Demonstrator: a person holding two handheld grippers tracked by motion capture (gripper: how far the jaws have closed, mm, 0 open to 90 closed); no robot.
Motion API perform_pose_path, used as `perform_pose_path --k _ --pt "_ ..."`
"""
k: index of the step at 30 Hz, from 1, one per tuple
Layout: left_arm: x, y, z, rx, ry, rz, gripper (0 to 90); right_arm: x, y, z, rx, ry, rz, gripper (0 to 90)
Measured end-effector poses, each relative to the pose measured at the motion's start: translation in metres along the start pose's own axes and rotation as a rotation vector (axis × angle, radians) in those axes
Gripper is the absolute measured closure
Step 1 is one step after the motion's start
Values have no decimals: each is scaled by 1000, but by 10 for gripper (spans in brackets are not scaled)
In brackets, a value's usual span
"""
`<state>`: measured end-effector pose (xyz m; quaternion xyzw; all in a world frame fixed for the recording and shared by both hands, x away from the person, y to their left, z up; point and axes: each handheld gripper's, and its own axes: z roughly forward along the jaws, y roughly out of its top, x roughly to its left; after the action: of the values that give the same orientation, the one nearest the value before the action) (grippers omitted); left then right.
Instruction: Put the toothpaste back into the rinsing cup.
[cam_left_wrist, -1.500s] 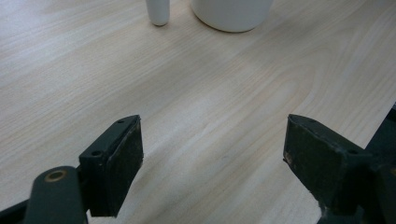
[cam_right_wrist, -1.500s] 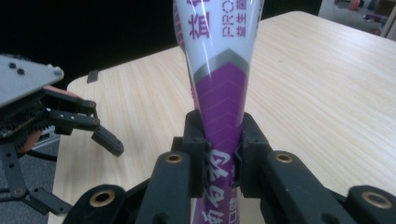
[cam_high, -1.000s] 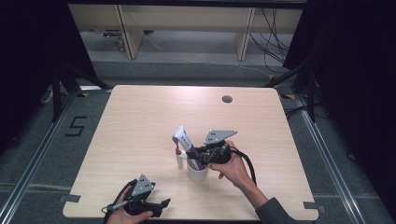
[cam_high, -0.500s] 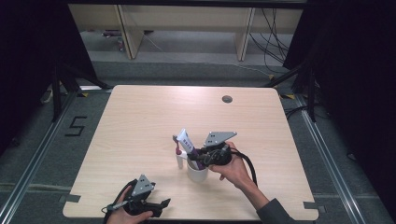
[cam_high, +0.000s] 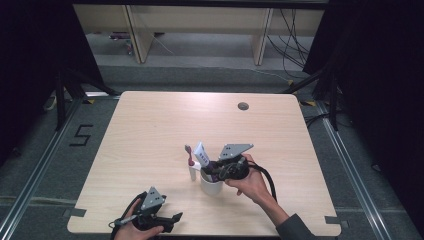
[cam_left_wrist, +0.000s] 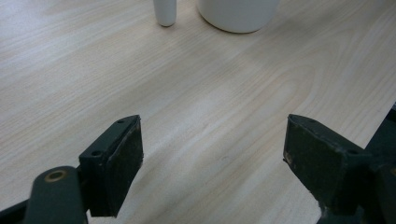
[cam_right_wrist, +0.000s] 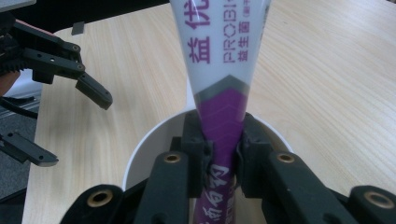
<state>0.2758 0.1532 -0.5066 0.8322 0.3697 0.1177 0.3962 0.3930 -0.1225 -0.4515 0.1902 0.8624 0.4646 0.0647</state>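
Note:
A white and purple toothpaste tube (cam_high: 201, 152) stands tilted with its lower end inside a white cup (cam_high: 211, 186) at the table's middle front. My right gripper (cam_high: 218, 171) is shut on the tube just above the cup's rim. In the right gripper view the jaws pinch the tube's (cam_right_wrist: 219, 60) purple part over the cup (cam_right_wrist: 140, 154). Just left of the cup a toothbrush (cam_high: 189, 156) stands upright in a small white holder (cam_high: 193, 174). My left gripper (cam_high: 173, 219) rests open near the front edge, its pads (cam_left_wrist: 126, 151) wide apart over bare wood.
The wooden table (cam_high: 150, 130) has a round cable hole (cam_high: 243, 106) at the far right. A black cable (cam_high: 269, 179) trails from the right gripper. The cup's base (cam_left_wrist: 238, 16) and the holder's base (cam_left_wrist: 165, 11) lie ahead of the left gripper.
The right gripper has sunk slightly with the tube, bringing its lower end a little deeper into the cup. The left gripper has stayed put.

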Motion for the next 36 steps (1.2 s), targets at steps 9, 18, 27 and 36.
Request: perform_pose_path --k 9,18,27,36 --pt "0 0 1 -1 3 2 194 0 -1 0 -7 -1 14 756" --pt "0 0 1 0 2 2 194 0 -1 -1 -6 4 20 731" --pt "0 0 0 1 -1 3 194 -1 0 -4 -35 -10 25 660" --pt "0 0 0 -1 1 2 194 1 5 -10 -39 -30 24 596"
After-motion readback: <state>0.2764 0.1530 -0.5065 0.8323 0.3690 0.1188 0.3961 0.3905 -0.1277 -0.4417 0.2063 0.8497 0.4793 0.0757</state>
